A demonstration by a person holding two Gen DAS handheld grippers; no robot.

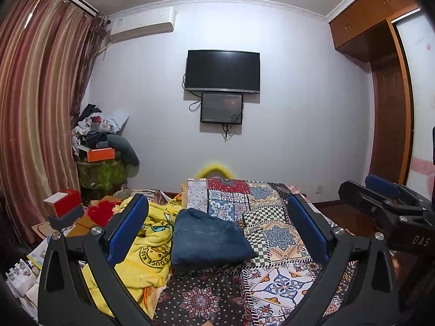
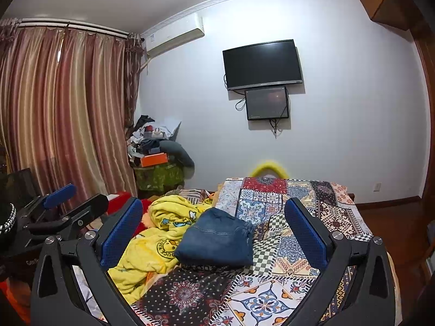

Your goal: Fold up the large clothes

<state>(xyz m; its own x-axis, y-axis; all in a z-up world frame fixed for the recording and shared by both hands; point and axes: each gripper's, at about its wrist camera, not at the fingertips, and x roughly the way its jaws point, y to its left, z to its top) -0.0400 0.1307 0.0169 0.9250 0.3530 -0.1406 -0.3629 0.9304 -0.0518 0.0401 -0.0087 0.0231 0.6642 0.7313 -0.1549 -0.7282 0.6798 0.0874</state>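
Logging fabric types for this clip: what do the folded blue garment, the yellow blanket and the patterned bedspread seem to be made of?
Folded blue garment: looks like denim, matte mid-blue with lighter stitched seams.
Yellow blanket: probably fleece or plush, fuzzy surface, soft thick rumples, printed duck cartoons.
Patterned bedspread: seems a thin printed woven cloth, lying flat with a patchwork-style print; the fibre cannot be told.
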